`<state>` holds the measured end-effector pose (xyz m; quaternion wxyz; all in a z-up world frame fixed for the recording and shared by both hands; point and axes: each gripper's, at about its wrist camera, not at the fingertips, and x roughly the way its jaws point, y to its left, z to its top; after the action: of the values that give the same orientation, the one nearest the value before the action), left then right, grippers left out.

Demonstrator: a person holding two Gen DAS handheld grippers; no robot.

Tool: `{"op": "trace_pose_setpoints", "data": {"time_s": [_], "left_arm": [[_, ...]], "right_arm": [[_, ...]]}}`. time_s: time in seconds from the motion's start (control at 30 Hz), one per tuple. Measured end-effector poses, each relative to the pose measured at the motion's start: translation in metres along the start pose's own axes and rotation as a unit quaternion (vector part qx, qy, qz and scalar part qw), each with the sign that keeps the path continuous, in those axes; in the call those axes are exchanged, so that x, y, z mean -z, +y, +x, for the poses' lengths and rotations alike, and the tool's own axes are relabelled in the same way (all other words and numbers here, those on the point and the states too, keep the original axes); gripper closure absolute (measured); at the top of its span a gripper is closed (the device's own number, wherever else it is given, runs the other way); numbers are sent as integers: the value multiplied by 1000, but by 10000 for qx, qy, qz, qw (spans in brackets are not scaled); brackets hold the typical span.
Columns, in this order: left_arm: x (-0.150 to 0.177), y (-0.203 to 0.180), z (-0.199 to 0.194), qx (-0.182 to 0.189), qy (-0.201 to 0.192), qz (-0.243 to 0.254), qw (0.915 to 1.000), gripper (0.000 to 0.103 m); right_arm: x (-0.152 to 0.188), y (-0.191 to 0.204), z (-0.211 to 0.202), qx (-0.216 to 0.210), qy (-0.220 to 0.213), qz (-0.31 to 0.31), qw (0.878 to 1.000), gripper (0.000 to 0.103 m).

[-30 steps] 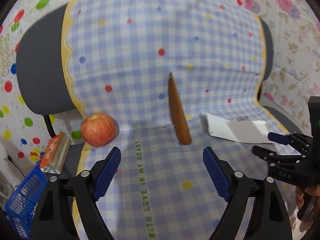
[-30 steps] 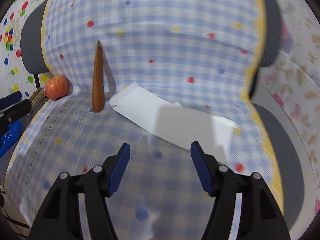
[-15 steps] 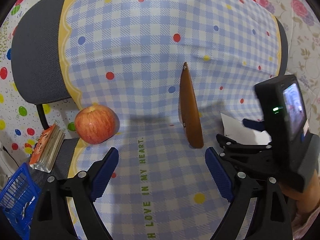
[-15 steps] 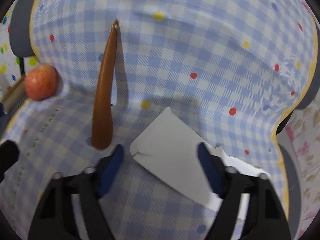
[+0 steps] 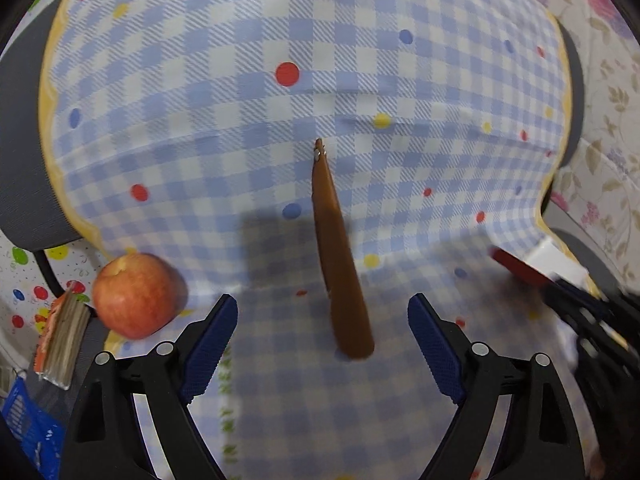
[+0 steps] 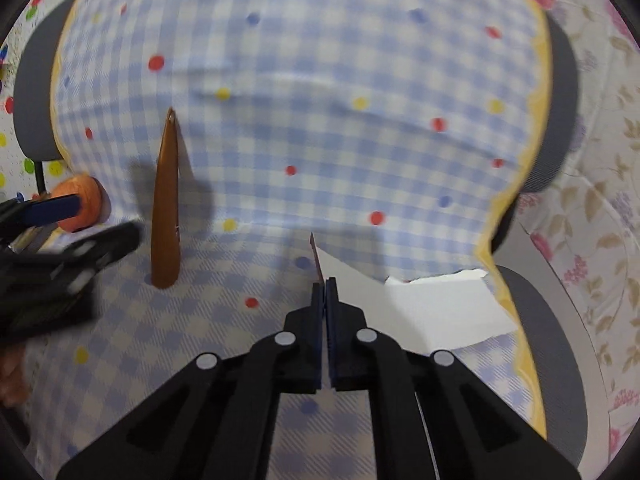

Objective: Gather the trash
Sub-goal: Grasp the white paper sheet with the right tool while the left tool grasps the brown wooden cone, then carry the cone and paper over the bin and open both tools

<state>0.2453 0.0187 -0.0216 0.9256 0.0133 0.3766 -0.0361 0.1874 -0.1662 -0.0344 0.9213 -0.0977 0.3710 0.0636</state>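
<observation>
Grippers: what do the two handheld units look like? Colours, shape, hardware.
Both match. The left gripper and right gripper have black angular plastic linkage arms with triangular cut-outs and round silver pivot pins. Their fingers carry blue textured pads. No cables, markings or sleeves are visible.

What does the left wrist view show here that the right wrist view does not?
Only the left wrist view shows the blue basket, the book beside the apple, and the left gripper with nothing between its closing jaws. Only the right wrist view shows the right gripper shut on the white card. Both show the apple, the brown shoehorn and the checked cloth.
</observation>
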Motion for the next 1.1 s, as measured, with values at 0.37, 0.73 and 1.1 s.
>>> {"op": "trace_pose_setpoints", "data": {"time_s": [0.37,0.73,1.1], "left_arm": [[-22,-4,47,-150,210,-293,9992,80],[22,-16,-73,990,-595,43,9933,88],[103,-63,-171,1667,-761,539,9816,88]], "right_arm": [[40,-19,-47,-314,-193,483,9982,101],[64,-32,-118,-636,-530,842,9930,101],[101,-49,-185,-592,-624,1107,9901,101]]}}
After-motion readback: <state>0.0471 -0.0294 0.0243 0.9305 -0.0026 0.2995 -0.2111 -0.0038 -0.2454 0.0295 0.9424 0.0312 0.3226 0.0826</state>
